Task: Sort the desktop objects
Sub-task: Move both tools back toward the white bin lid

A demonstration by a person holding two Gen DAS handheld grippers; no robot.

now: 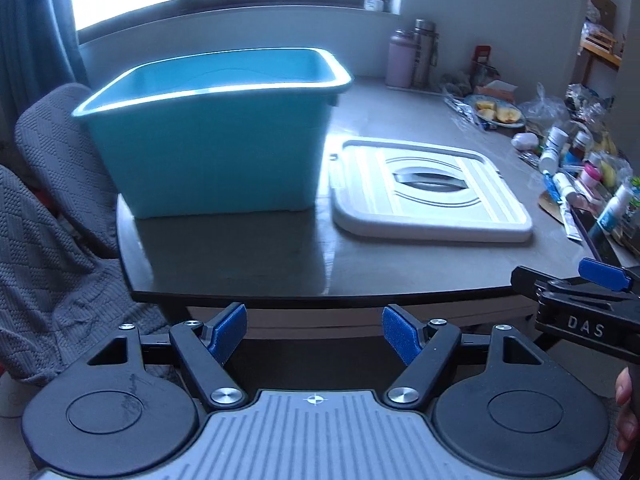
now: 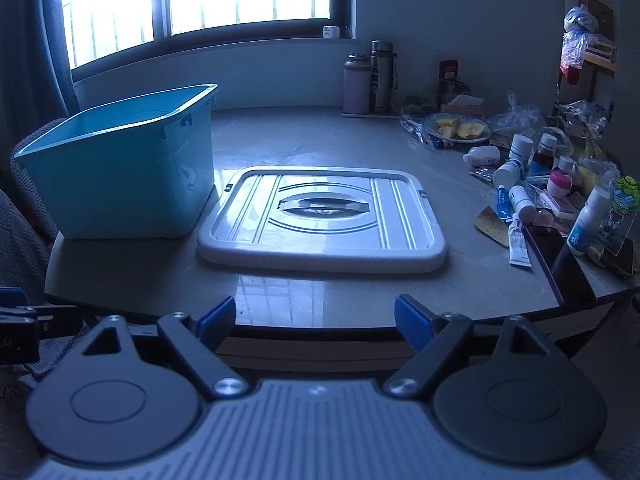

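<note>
A teal plastic bin (image 1: 212, 128) stands open on the left of the table; it also shows in the right wrist view (image 2: 120, 176). Its white lid (image 1: 428, 192) lies flat on the table beside it, also in the right wrist view (image 2: 324, 216). Several small bottles and tubes (image 2: 524, 184) lie cluttered at the table's right, also in the left wrist view (image 1: 568, 172). My left gripper (image 1: 314, 332) is open and empty, off the table's front edge. My right gripper (image 2: 316, 320) is open and empty at the front edge; it shows at the right of the left wrist view (image 1: 600, 276).
Two flasks (image 2: 368, 78) stand at the back by the wall. A plate of cut fruit (image 2: 456, 128) and plastic bags sit at the back right. A dark phone (image 2: 560, 260) lies at the right front edge. A grey-covered chair (image 1: 56, 184) stands left of the table.
</note>
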